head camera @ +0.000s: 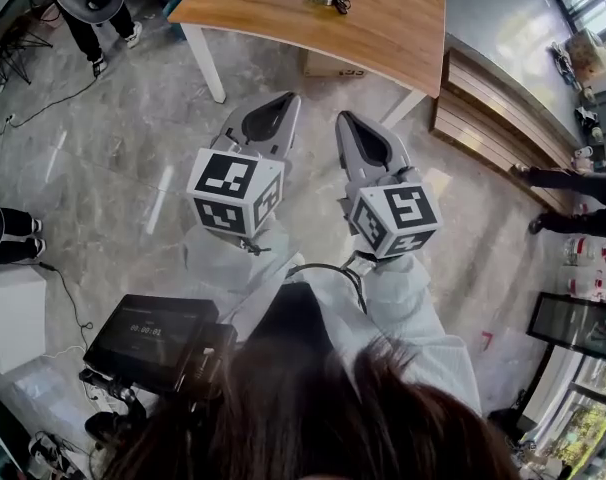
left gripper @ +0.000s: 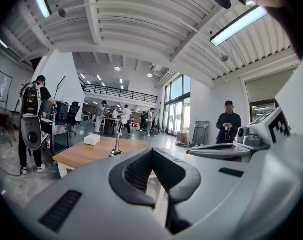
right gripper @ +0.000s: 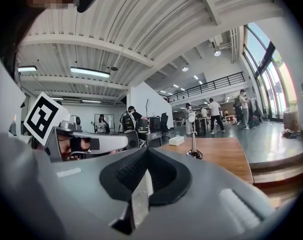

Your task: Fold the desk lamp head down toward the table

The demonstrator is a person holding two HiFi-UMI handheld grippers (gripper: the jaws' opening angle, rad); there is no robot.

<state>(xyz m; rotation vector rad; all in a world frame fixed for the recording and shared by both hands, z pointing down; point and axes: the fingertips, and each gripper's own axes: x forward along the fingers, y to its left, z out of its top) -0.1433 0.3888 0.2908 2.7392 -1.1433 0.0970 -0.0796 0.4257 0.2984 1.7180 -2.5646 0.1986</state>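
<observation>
**Q:** So how far has the person got with folding the lamp (right gripper: 193,136)?

**A:** Honestly nowhere, by the look of it. The lamp stands on the worktop (head camera: 383,28) with its stem upright and its head up top, as far as the gripper views show. It's pretty small in every view, so the hinge can't be made out.

**Q:** And the grippers?

**A:** The left gripper (head camera: 283,100) and right gripper (head camera: 345,118) sit side by side over the floor (head camera: 133,168), well short of the worktop. Both point roughly at it. The jaws on both are pressed together with nothing between them, and neither touches the lamp.

**Q:** So what's left?

**A:** Basically everything, I'd guess. The person has to step up to the worktop and get one gripper on the head, maybe steadying the base with the other. Then the head gets tipped down toward the worktop.
</observation>
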